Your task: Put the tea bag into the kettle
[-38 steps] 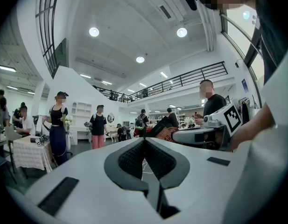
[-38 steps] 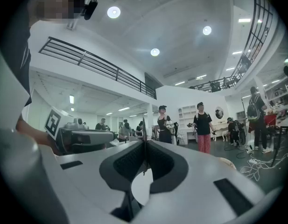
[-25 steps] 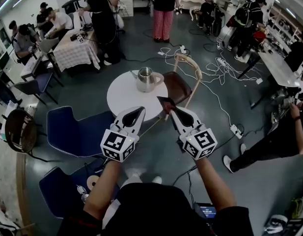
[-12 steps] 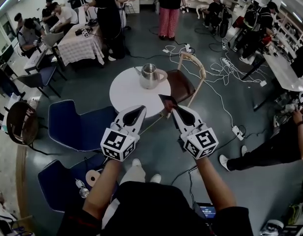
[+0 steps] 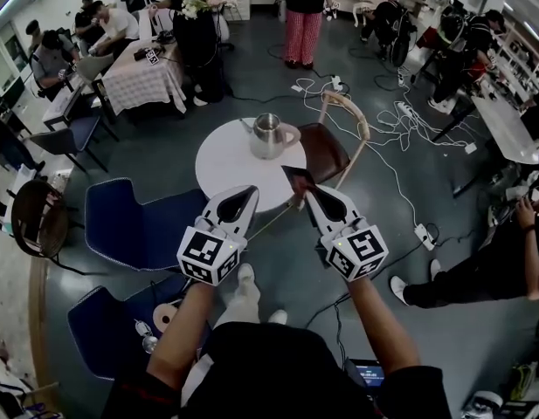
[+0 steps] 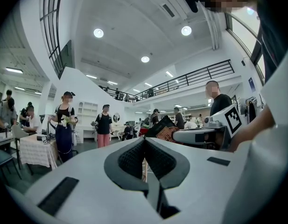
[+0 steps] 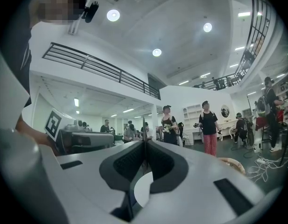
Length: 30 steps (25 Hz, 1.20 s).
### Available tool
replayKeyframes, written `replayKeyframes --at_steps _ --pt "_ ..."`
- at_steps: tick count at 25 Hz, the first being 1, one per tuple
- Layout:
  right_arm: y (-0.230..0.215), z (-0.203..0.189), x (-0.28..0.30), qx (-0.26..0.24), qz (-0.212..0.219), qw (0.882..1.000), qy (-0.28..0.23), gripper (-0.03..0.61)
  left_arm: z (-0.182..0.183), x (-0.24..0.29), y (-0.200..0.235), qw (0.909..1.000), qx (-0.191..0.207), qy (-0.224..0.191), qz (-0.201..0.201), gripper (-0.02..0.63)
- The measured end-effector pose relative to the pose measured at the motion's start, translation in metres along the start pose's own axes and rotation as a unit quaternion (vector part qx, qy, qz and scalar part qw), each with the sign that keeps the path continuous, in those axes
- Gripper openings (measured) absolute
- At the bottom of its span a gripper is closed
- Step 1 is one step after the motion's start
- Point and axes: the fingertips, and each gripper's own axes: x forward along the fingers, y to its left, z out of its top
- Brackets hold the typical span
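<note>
1. The right gripper [image 5: 309, 194] pinches a dark flat tea bag packet [image 5: 297, 181] at its tips.
2. The left gripper [image 5: 248, 195] is closed on nothing (jaws pressed together).
3. The shiny metal kettle [image 5: 267, 136] stands farther off on the round white table [image 5: 224, 166].

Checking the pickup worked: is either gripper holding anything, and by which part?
The right gripper grips the tea bag by its near edge, jaws shut; the rest sticks out ahead. The left gripper is shut, empty.

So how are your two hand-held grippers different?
The right hand-held gripper pinches the tea bag; the left hand-held gripper is shut on nothing. The left marker cube and right marker cube show different patterns. Both are white and point toward the kettle.
</note>
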Motion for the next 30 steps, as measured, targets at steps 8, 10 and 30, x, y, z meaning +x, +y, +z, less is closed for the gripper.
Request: replayKeyframes --at_steps 8,10,30 --pt "-0.031 -0.004 0.05 0.002 -0.005 1.0 0.005 0.034 -0.007 0.04 0.046 0.9999 -0.006 0.008 -0.007 0.014" --pt "-0.039 -0.009 0.059 0.003 -0.007 1.0 0.004 0.034 -0.012 0.049 0.055 0.9999 -0.006 0.008 -0.007 0.015" --pt "-0.118 -0.012 0.209 0.015 -0.022 1.0 0.01 0.034 -0.015 0.151 0.197 0.9995 -0.024 0.011 -0.019 0.014"
